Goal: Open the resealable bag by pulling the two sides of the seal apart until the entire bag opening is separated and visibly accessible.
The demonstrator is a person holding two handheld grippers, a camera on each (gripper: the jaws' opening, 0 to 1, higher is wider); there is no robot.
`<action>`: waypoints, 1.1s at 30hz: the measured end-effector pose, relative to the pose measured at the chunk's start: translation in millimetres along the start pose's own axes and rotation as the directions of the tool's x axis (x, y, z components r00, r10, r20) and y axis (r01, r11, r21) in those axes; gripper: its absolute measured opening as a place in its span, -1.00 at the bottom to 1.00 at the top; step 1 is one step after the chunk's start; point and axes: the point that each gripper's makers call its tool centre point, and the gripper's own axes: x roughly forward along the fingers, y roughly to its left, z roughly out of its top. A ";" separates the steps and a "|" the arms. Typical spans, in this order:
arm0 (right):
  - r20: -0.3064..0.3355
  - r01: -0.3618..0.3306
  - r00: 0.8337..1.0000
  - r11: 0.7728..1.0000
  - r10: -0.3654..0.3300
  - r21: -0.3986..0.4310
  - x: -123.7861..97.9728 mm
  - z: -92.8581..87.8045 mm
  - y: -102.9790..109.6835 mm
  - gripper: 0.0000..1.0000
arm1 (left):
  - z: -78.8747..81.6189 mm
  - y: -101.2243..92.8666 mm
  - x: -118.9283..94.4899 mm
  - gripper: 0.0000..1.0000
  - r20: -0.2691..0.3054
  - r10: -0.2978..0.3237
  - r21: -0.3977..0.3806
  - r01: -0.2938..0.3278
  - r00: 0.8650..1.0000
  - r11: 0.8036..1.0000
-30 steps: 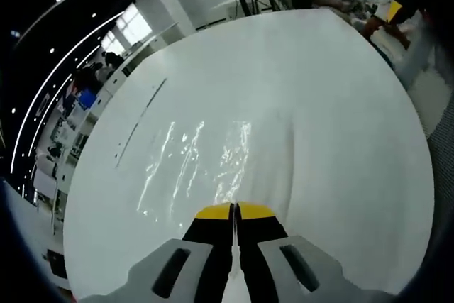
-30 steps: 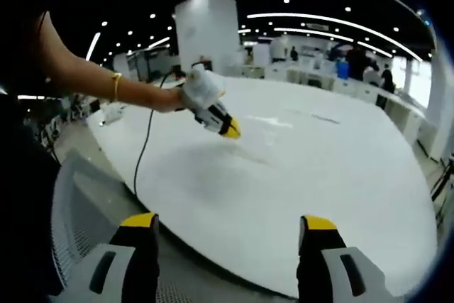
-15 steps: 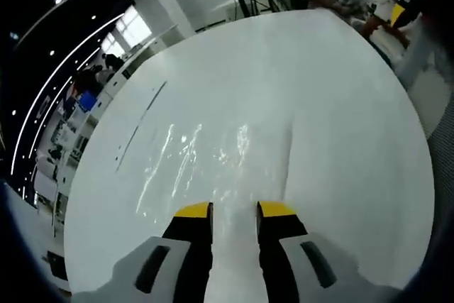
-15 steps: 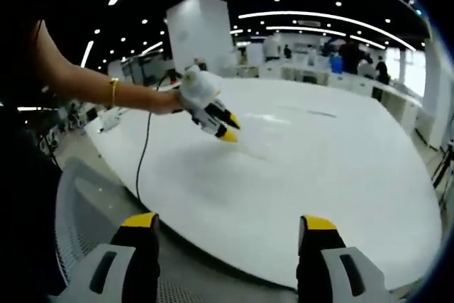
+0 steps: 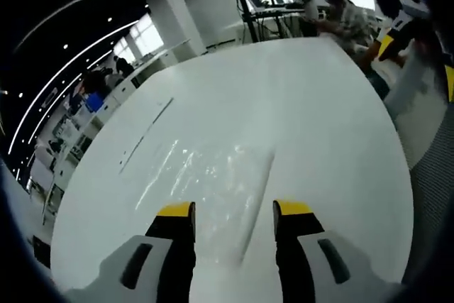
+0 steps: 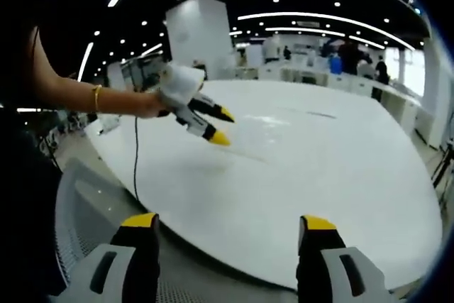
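Bag point(image 5: 213, 175), clear resealable type, lies flat on white table point(image 5: 319, 104), just ahead of left hand-held gripper point(image 5: 234, 211); jaws apart, gripping nothing. Bag's long axis runs roughly away from that gripper, seal ridge slanting past its right jaw. Right hand-held gripper point(image 6: 227, 223) also spread, empty, off table's near edge, well back from bag. Left is nearer, so likely regrips first.

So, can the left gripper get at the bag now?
Probably yes. The left gripper is open and hovers just above the clear bag, which lies flat on the white table. Nothing stands between them.
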 end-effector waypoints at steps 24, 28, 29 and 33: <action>0.018 0.012 1.000 1.000 -0.013 0.010 -0.1 3.5 -1.1 0.61 | 22.7 4.5 -88.0 0.71 0.199 0.161 -0.335 -0.087 0.967 0.938; 0.015 0.011 1.000 1.000 -0.011 0.004 -0.1 3.0 -0.4 0.61 | 23.3 2.6 -102.2 0.83 0.221 0.177 -0.362 -0.088 0.959 0.928; 0.015 0.009 1.000 1.000 -0.009 0.004 0.0 3.1 -0.2 0.61 | 24.9 1.9 -106.9 0.83 0.231 0.186 -0.370 -0.091 0.955 0.925; 0.017 0.005 1.000 1.000 -0.005 0.003 0.7 3.3 -0.3 0.60 | 21.7 -0.5 -117.0 0.90 0.227 0.192 -0.348 -0.105 0.955 0.932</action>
